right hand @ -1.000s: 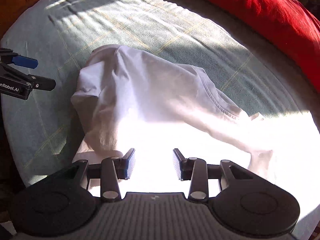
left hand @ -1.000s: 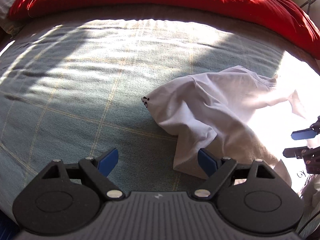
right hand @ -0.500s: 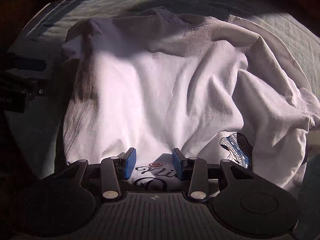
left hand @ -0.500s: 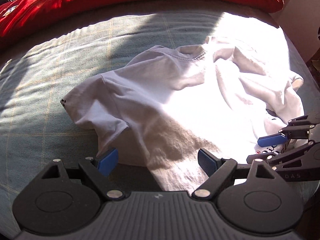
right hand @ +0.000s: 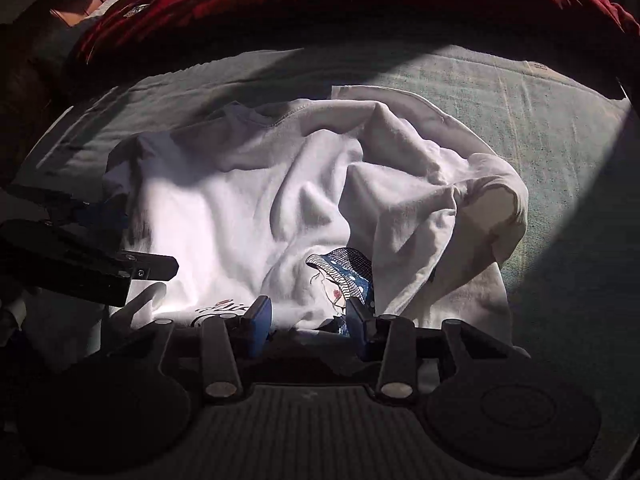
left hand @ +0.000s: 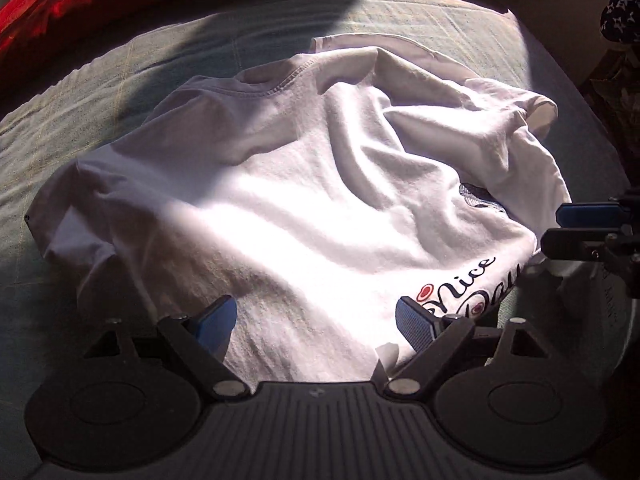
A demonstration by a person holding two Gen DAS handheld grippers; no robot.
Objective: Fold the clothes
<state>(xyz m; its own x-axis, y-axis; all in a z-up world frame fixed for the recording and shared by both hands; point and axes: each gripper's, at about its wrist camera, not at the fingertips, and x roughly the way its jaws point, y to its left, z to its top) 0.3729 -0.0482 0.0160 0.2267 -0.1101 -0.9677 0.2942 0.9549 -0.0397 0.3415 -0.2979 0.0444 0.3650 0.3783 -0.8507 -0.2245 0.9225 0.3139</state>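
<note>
A crumpled white T-shirt (left hand: 304,208) lies on the green checked bed cover (left hand: 80,128), collar at the far side. Its near hem is turned up, showing a "Nice Day" print (left hand: 464,284). My left gripper (left hand: 316,322) stands wide open over the near hem, with cloth lying between its blue pads. At that view's right edge, my right gripper (left hand: 588,228) is beside the shirt. In the right wrist view, the T-shirt (right hand: 240,208) shows a blue hat print (right hand: 344,268). My right gripper (right hand: 309,326) is open at that printed hem, and the left gripper (right hand: 100,260) reaches in from the left.
A red blanket (left hand: 60,12) runs along the far side of the bed, also seen as the red blanket (right hand: 320,8). Bare bed cover (right hand: 540,120) lies right of the shirt. A dark star-patterned cloth (left hand: 624,0) sits off the bed's far right corner.
Both grippers have swung in toward the shirt's near hem, so the shirt now fills both views. The printed hem has come into sight. Both jaws keep the same opening.
</note>
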